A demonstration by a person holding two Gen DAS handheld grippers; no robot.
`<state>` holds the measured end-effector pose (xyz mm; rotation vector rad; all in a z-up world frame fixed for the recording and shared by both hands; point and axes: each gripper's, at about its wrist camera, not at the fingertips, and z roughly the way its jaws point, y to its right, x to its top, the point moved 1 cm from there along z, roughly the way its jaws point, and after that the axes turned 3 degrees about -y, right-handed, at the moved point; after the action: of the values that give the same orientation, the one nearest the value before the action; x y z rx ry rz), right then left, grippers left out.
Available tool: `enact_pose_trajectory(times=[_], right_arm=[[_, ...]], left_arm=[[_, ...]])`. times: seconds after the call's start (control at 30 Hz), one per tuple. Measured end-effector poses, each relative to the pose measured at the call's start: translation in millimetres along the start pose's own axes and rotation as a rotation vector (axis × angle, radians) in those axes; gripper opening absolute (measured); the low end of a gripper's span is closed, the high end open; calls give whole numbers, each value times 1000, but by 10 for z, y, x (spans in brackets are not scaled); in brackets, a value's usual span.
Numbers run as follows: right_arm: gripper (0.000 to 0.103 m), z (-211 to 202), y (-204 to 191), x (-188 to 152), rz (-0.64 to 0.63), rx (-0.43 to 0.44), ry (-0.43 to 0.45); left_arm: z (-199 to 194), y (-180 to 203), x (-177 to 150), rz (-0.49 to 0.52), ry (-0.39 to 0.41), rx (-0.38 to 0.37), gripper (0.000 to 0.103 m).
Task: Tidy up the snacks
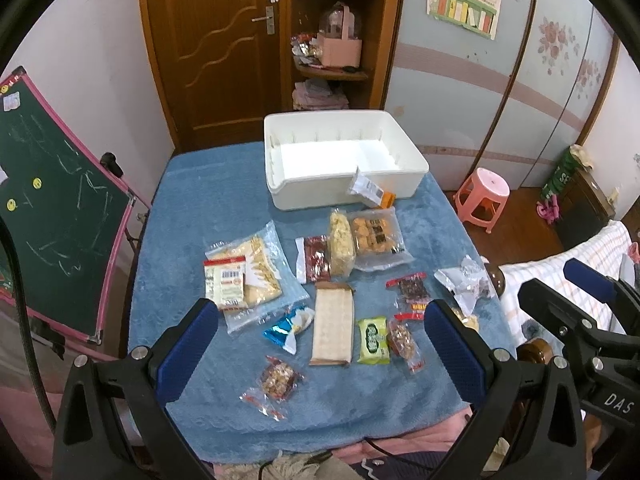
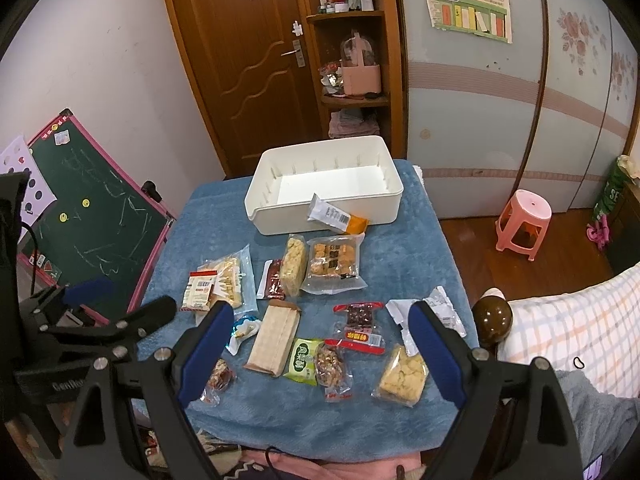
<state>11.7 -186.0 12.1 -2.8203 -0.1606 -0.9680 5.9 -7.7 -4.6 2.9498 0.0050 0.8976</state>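
Several wrapped snacks lie scattered on a blue cloth (image 1: 192, 208) over the table. A long beige cracker pack (image 1: 333, 325) sits in the middle, with a green packet (image 1: 373, 340) to its right and a blue wrapper (image 1: 289, 327) to its left. An empty white bin (image 1: 344, 162) stands at the far edge, and a grey-and-orange packet (image 1: 370, 191) leans on its front wall. My left gripper (image 1: 320, 344) hovers open above the near snacks, nothing between its fingers. My right gripper (image 2: 320, 354) is open too, above the green packet (image 2: 304, 360) and cracker pack (image 2: 274, 338).
A green chalkboard (image 1: 56, 216) leans at the table's left. A pink stool (image 2: 524, 222) stands on the wooden floor to the right, and a checked blanket (image 2: 580, 320) lies at the near right. Behind the table are a wooden door (image 1: 216, 48) and corner shelves.
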Motion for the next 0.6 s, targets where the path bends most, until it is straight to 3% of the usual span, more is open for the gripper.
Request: enact_pose_trajectory(times=[0.13,0.3,0.6], right_arm=[[90,-60,46,66,0,-17,19],[90,-123,19,166,-35,-36,36],[90,-143,62,253,-60,-49,40]], left_arm=[[-61,0,89,15,35,4,102],[-123,67,141,79,82,71,102],[-300,47,235,87,128,43,102]])
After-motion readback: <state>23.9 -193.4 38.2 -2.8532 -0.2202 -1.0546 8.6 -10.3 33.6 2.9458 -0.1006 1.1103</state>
